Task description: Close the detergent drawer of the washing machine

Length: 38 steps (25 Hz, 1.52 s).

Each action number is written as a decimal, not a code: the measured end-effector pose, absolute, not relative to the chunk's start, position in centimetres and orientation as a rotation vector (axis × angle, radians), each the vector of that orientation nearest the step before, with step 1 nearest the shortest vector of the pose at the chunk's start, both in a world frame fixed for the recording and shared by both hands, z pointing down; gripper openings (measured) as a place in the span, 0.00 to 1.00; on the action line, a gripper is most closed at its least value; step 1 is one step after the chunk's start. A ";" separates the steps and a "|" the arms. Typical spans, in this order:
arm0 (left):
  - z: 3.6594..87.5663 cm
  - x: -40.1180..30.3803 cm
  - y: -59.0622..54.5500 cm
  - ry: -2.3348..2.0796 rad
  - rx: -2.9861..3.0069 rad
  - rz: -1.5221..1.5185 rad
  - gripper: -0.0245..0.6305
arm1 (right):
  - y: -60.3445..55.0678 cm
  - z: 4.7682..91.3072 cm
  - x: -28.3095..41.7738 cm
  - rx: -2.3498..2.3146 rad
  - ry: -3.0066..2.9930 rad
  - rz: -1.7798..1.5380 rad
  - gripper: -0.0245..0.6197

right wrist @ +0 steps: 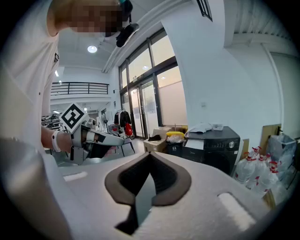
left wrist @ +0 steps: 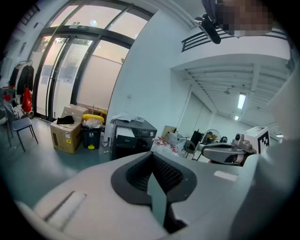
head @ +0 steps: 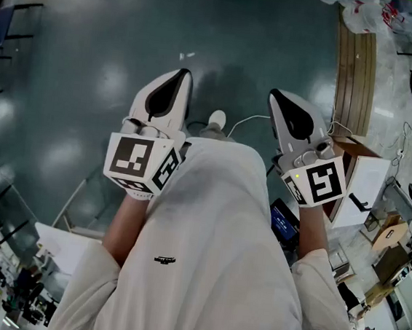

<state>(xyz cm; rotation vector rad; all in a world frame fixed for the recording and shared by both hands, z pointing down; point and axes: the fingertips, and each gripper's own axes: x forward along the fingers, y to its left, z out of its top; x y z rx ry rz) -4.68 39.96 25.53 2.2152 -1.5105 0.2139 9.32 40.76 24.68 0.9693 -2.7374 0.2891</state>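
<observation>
Floor (head: 76, 74) of glossy grey-green spreads beneath the left hand-held gripper (head: 180, 76), its white moulded shells and dark ribbed pads pressed together on nothing, and the right hand-held gripper (head: 275, 96), likewise closed to a point and empty, both held out over a person's white shirt (head: 213, 235). Along the plain white wall (left wrist: 150, 70) run tall glass doors (left wrist: 70, 70), a cardboard box (left wrist: 65, 136), the boxy black washing machine (left wrist: 133, 137), well apart from both tools, and clear water bottles (right wrist: 255, 176); the machine's detergent drawer is too small to make out
</observation>
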 end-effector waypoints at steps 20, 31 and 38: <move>22.9 4.6 46.6 -1.401 2.374 0.287 0.07 | 48.5 22.2 17.9 1.255 -2.713 0.221 0.04; 23.5 3.1 42.5 -1.366 2.373 0.244 0.07 | 45.0 23.4 16.0 1.248 -2.656 0.214 0.04; 23.9 2.0 36.8 -1.351 2.354 0.205 0.07 | 39.3 23.7 14.8 1.229 -2.627 0.228 0.04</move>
